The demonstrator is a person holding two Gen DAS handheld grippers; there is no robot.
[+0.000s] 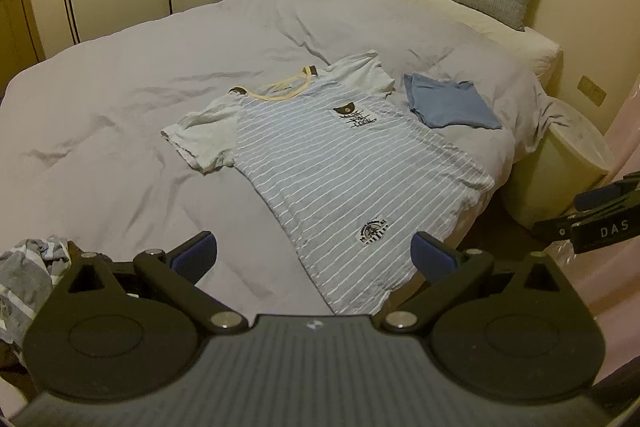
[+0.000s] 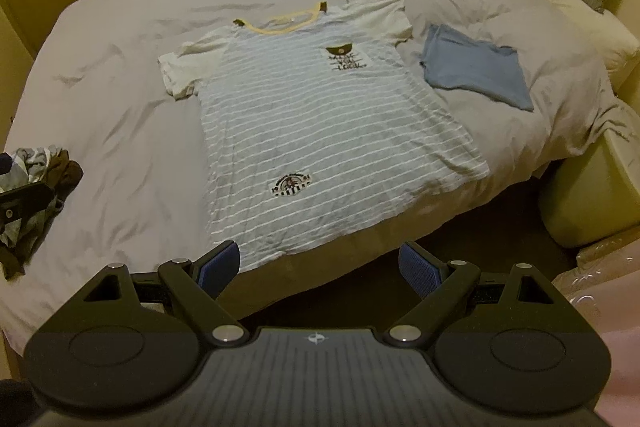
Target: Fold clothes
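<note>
Taking the striped T-shirt [image 2: 320, 115] as my landmark: left of it, at the bed's near edge, sits a crumpled heap of clothes [image 2: 36, 195]. My left gripper [image 1: 314, 259] hovers over the shirt's hem, fingers spread wide, holding nothing. The shirt lies flat and face up on the grey duvet [image 2: 120, 75], hem at the near edge. It looks light and limp (it will sag wherever I don't support it), so I'd pinch hem corners or shoulders. My right gripper [image 2: 320, 265] is equally wide and empty. Right of the shirt rests a folded blue garment [image 2: 476, 71].
</note>
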